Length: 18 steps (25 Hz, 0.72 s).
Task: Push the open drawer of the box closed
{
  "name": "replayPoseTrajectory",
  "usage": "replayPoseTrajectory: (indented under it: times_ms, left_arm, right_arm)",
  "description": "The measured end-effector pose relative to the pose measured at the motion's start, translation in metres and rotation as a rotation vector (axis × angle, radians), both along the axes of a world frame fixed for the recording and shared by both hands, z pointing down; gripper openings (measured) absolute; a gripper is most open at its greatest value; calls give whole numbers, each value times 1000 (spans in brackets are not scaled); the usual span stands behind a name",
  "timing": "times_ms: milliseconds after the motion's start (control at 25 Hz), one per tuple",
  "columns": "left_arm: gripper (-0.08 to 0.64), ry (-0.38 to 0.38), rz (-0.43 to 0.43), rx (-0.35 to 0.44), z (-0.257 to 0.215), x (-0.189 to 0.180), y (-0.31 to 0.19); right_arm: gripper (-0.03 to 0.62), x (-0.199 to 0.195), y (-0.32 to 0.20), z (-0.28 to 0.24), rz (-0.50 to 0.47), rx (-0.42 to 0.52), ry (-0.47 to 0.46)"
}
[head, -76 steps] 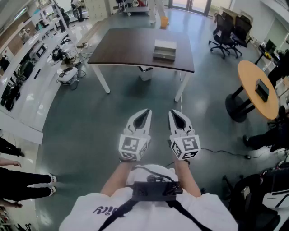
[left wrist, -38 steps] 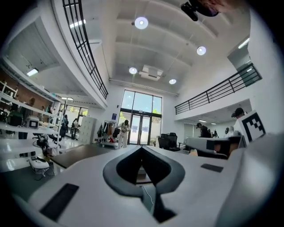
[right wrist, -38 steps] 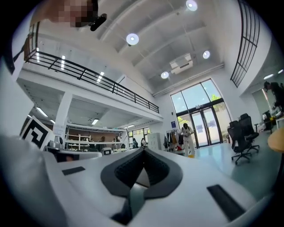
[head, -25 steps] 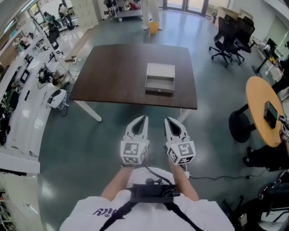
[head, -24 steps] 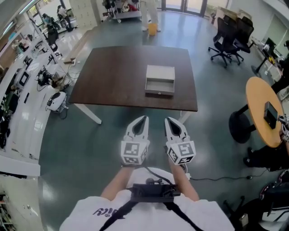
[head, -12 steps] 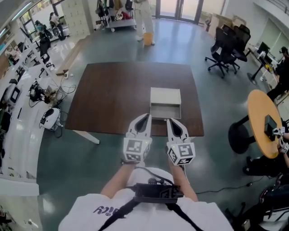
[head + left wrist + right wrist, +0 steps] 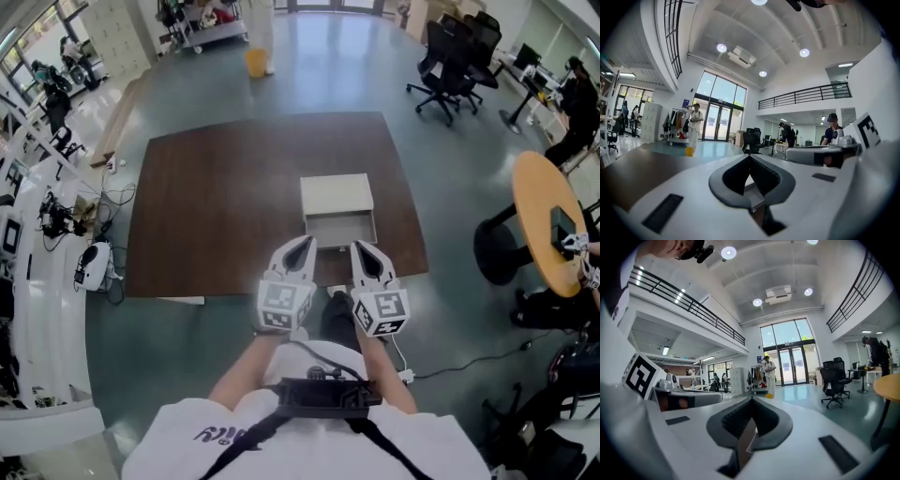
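The box [image 7: 336, 193], a pale cream one, sits on the dark brown table [image 7: 216, 216], right of the middle and not far from the near edge. Its drawer [image 7: 339, 229] is pulled out towards the person, and the inside that shows looks bare.

The left gripper [image 7: 304, 243] and the right gripper [image 7: 362, 247] are held side by side over the table's near edge, both pointing towards the box. In the head view their tips fall at the two front corners of the drawer. How high they hang above it cannot be judged, so contact cannot be told.

In the left gripper view the left gripper [image 7: 750, 158] has its jaws pressed together at the tip with nothing between them. The right gripper [image 7: 752, 400] is the same in its own view — jaws fully closed and empty.

Further out, grey-green floor [image 7: 187, 347] surrounds the table. Black office chairs [image 7: 448, 52] stand beyond its far right corner and a round wooden table [image 7: 547, 217] stands to the right. A yellow bin [image 7: 255, 63] is on the floor past the far edge — a person in white [image 7: 257, 19] stands just behind it.
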<state>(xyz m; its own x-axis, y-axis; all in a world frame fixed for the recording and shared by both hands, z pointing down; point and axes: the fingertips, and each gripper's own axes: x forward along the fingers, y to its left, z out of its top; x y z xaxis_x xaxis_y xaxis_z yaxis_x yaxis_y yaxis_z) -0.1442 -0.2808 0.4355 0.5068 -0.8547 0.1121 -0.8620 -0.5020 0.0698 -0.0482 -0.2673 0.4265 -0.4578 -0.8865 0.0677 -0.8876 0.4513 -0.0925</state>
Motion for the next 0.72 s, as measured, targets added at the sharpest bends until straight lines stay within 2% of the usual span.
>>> replayPoseTrajectory:
  times_ms: [80,160,400,520,720]
  left_arm:
    - [9,-30,8,-7,20,8,-8]
    - [9,-60,26,-52,52,16,-11]
    - [10,-98,82,-180,163,58,-75]
    - [10,-114,96,-218,180,73,-73]
    - [11,-118,134,-265,186,74,-55]
  right_arm:
    - [-6,9,-6,16,15,-40,29]
    - [-6,19,-7,38,39,-92,42]
    - [-6,54,-71,153,12,-226,-26]
    - [-6,66,-62,187,19,-316,-39]
    - [-5,60,-32,226,10,-464,-48]
